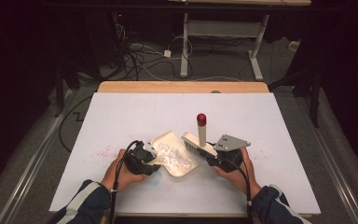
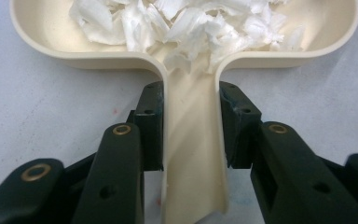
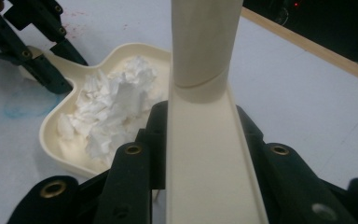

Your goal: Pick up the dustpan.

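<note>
High view: left claw (image 1: 145, 157) clamped on the handle of the dustpan (image 1: 176, 153), pan lying on the counter (image 1: 121, 116) between the two hands. Pan's long axis runs roughly 8 to 2 o'clock, handle end toward the left claw, open mouth toward 1–2. White scraps (image 1: 175, 156) heaped inside. Right claw (image 1: 213, 157) holding the brush (image 1: 199, 145) at about 3 o'clock from the pan, just beside its right rim; red-capped handle pointing up toward 12. Right claw nearer the pan mouth, so the next sweep likely comes from the 3 o'clock side. Bristle-to-rim contact hard to judge here. Faint red specks on the counter at 9 o'clock of the left hand.

Left gripper view: jaws narrow, pads pressed on both sides of the dustpan (image 2: 186, 28) handle, which runs straight to 12. Scraps (image 2: 186, 28) piled at the handle throat. Far rim cut off at top.

Right gripper view: jaws closed on the brush (image 3: 207, 140) back, handle rising to 12 and cut off at top. Bristles hidden underneath. Dustpan (image 3: 51, 135) at 10 o'clock, scraps (image 3: 112, 102) inside, left claw (image 3: 42, 70) at its handle. Blue smudge on the counter (image 3: 298, 93) near it.
</note>
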A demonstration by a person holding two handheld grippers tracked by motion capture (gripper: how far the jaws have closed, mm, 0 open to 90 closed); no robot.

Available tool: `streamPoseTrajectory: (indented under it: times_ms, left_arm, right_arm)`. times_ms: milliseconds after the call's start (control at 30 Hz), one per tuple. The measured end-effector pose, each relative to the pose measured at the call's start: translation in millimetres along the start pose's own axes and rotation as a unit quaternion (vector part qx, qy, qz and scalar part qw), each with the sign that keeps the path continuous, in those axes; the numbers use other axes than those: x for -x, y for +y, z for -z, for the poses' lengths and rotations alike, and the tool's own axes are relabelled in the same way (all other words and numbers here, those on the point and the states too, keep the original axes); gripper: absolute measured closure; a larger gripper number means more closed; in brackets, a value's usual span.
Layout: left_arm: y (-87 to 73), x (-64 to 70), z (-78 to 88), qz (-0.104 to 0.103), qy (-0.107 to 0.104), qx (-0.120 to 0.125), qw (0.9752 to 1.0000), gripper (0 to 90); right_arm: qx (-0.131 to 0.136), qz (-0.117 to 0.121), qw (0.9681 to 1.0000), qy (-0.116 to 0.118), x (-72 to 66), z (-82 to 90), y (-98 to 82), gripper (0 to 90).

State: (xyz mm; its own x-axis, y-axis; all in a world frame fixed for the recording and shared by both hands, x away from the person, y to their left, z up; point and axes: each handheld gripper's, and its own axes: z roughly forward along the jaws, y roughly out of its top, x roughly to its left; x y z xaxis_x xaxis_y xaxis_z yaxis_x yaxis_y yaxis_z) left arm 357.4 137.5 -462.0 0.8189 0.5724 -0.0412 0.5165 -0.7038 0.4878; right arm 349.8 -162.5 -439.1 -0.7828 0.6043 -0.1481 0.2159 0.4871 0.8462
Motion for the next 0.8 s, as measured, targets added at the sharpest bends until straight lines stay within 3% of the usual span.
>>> streamPoseTrajectory:
  times_ms: [200, 367, 633, 800]
  left_arm:
    - [-0.7, -0.3, -0.6, 0.002, 0.002, 0.000, 1.0000, 63.9]
    - [-0.8, 0.7, -0.7, 0.002, 0.004, 0.001, 1.0000, 63.9]
    - [-1.1, 0.6, -2.1, 0.004, 0.004, -0.001, 1.0000, 63.9]
    - [-1.8, 0.8, -2.7, 0.003, 0.004, 0.000, 1.0000, 63.9]
  right_arm:
    - [-0.001, -0.005, 0.9999, 0.011, -6.0, -2.0, 2.3, 67.7]
    - [0.003, 0.004, 0.9993, 0.036, -14.9, -6.1, 4.2, 67.6]
    - [0.023, 0.006, 0.9995, 0.020, -12.7, 2.3, 10.4, 67.6]
    - [0.023, -0.020, 0.9995, 0.012, -4.8, 10.4, 6.8, 67.6]
